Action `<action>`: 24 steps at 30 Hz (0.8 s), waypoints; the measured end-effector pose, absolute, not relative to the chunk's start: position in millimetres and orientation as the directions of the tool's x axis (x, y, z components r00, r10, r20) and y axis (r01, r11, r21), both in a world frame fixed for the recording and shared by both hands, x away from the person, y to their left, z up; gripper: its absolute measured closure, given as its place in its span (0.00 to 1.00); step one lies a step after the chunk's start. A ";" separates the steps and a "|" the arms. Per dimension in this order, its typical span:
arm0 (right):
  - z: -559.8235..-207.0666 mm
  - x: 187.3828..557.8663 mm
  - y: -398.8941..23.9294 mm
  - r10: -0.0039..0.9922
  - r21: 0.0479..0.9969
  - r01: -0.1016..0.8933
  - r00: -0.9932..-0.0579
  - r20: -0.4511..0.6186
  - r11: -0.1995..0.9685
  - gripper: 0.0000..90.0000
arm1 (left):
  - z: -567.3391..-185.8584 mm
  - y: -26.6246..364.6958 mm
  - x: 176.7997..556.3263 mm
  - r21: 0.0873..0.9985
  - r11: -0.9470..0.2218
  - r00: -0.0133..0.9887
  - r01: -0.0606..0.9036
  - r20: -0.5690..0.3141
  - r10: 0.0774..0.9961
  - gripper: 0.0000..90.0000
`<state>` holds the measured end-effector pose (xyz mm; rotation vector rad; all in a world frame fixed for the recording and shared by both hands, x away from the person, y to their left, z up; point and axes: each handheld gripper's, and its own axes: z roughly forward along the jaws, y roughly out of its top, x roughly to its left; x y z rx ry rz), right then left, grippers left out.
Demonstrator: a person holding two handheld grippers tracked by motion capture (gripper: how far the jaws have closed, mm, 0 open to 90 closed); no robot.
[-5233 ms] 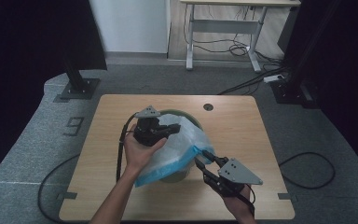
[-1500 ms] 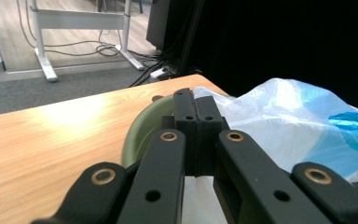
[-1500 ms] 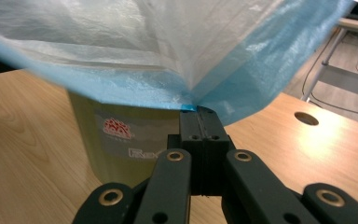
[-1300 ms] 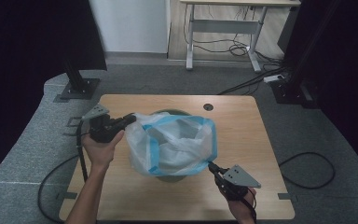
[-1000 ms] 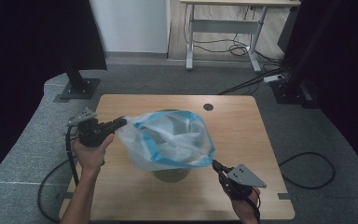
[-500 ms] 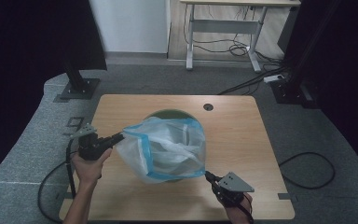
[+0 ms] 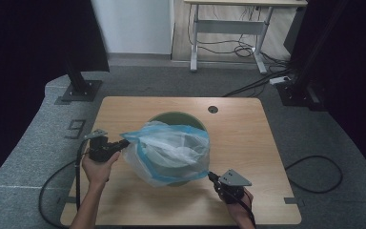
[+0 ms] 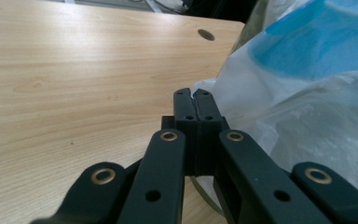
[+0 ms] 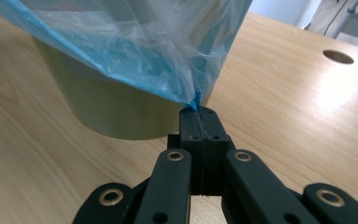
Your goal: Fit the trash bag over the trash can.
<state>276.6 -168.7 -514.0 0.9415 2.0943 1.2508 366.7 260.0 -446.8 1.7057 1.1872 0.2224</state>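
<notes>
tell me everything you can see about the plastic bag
The plastic bag is thin, clear film with a blue band along its rim, crinkled and stretched open over the green bin in the middle of the table. The left gripper is shut on its left edge, the right gripper on a blue corner at its near right. Its mouth sags around the bin's top.

Left gripper (image 7: 124, 143): we have carried it out from over the bin's middle to the bin's 9 o'clock side, then lowered it toward the table (image 7: 248, 143), clamped on the bag's edge throughout.
Right gripper (image 7: 211, 175): we have drawn it down and toward the near edge, off the bin's 4 o'clock.
Bag (image 7: 169, 152): crumpled over the bin before, now stretched open between us and lower over the rim.
Bin (image 7: 171, 117): more of its far rim at 12 o'clock shows.
</notes>
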 end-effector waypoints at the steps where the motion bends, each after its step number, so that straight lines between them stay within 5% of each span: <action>1: -515.7 279.2 -169.7 0.781 0.892 0.308 -0.621 -0.076 0.331 0.99 | -447.3 258.9 367.5 0.798 -0.014 0.500 0.602 -0.364 0.785 1.00; 16: -515.8 282.5 -185.7 0.785 0.882 0.333 -0.617 -0.064 0.334 0.98 | -442.5 249.6 375.8 0.806 -0.014 0.503 0.592 -0.355 0.788 1.00; 19: -509.0 276.4 -195.6 0.777 0.902 0.322 -0.630 -0.023 0.288 0.76 | -441.2 249.6 374.3 0.810 -0.017 0.509 0.586 -0.351 0.786 1.00; 24: -486.0 261.3 -225.3 0.791 0.930 0.289 -0.612 -0.003 0.227 0.63 | -437.7 252.8 371.9 0.816 -0.012 0.509 0.578 -0.349 0.787 1.00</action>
